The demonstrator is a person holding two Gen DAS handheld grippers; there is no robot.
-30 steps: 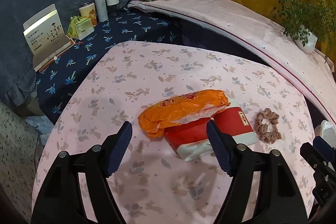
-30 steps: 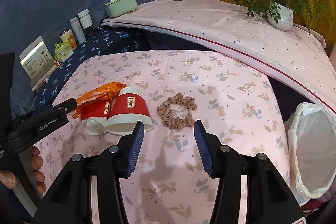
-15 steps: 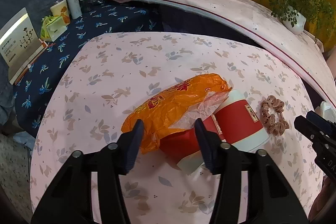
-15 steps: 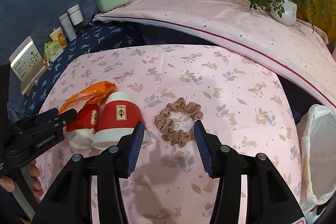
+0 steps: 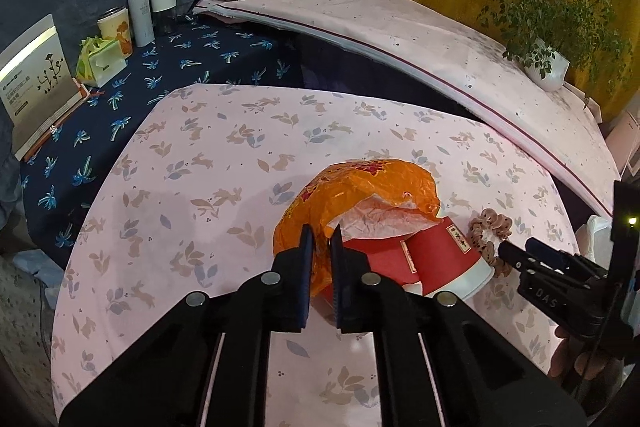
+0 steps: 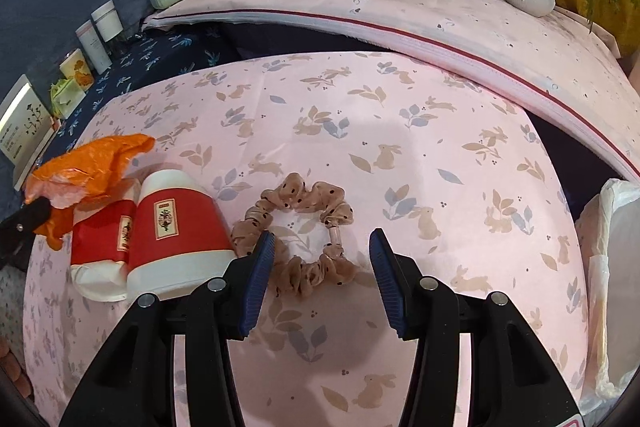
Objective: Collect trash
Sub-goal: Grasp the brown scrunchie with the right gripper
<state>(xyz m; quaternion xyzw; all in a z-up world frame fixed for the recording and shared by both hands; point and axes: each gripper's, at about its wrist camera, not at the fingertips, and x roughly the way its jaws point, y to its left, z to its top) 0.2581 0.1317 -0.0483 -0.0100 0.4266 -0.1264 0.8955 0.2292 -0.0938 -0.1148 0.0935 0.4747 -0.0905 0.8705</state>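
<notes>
The round table, covered with a pink rabbit-and-leaf print cloth, carries all task items. At its right edge, in the right wrist view, stands a bin lined with a white plastic bag.

The orange plastic bag lies crumpled over the bases of 2 red paper cups. The left gripper has its jaws closed to a narrow gap, pinching the near edge of this bag.

The 2 red paper cups lie on their sides, touching each other. The larger-looking cup lies on the right, just beside the scrunchie; the second cup lies on its left, partly under the orange bag.

The beige dotted scrunchie lies flat on the cloth. The right gripper holds its jaws wide apart, 1 on each side of the near part of the scrunchie, gripping nothing. Contact with the cloth cannot be determined.
</notes>
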